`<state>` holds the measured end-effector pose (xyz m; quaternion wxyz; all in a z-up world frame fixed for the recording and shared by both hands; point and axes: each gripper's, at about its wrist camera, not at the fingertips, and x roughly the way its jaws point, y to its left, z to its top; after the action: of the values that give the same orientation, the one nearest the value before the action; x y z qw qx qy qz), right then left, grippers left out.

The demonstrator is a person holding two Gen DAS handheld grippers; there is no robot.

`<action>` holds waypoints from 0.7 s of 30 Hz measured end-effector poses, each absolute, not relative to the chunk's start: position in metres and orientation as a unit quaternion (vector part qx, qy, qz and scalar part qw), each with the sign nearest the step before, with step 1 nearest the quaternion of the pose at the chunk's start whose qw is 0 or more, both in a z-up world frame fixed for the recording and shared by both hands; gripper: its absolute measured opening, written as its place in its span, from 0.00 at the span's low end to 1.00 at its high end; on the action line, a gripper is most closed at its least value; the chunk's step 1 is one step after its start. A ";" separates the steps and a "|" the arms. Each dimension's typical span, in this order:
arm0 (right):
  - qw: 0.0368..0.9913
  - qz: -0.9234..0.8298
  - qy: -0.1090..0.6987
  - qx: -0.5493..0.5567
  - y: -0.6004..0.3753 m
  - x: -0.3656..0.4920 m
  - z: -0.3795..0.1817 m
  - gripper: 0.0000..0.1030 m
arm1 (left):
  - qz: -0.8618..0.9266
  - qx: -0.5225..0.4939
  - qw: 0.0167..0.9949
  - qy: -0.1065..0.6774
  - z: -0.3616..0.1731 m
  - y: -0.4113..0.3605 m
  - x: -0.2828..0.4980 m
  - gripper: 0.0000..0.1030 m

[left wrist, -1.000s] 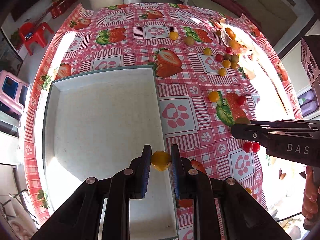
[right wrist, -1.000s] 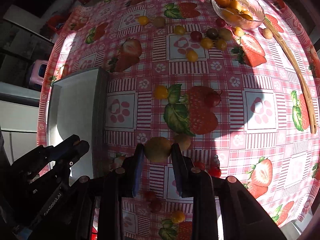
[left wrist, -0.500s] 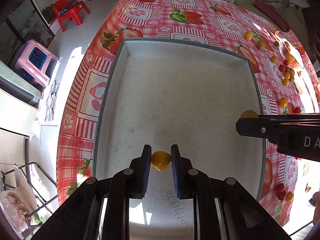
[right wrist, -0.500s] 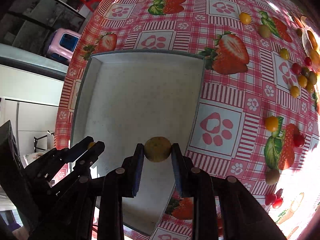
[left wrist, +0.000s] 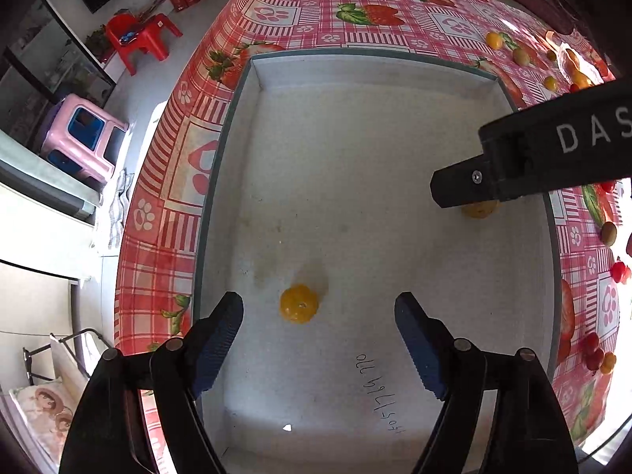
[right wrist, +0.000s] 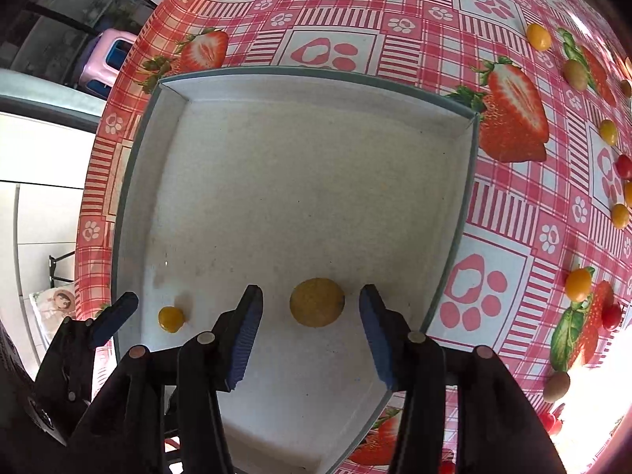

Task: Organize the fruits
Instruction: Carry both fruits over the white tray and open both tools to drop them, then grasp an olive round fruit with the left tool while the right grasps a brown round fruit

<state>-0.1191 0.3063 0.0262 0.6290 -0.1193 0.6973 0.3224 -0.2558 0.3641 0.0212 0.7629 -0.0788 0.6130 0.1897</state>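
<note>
Now both spread hand-held grippers, left and right, flank two fruits: orange, yellow, lying in the tray.

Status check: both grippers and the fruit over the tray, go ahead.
Left gripper open, right gripper open. Small orange fruit and larger yellow fruit lie apart in the white tray. Nothing blocking.

White tray, yellow fruit, red-checked strawberry tablecloth.
</note>
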 end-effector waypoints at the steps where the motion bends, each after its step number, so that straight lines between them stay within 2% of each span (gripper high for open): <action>1: 0.630 0.325 0.697 -0.110 0.304 -0.117 0.030 0.69 | 0.188 -0.078 0.761 0.616 0.021 0.363 -0.256 0.78; 4: 0.638 0.330 0.691 -0.087 0.300 -0.113 0.045 0.76 | 0.177 -0.074 0.759 0.621 0.025 0.358 -0.258 0.78; 12: 0.668 0.305 0.677 -0.036 0.238 -0.108 0.078 0.77 | 0.138 -0.034 0.774 0.617 0.049 0.322 -0.245 0.78; 21: 0.694 0.214 0.687 -0.010 0.104 -0.106 0.081 0.77 | 0.054 0.026 0.793 0.606 0.076 0.256 -0.208 0.78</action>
<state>-0.1055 0.1038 0.0806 0.6942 -0.0100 0.6873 0.2136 -0.2079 0.2563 0.0757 0.7933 0.0262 0.6059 0.0537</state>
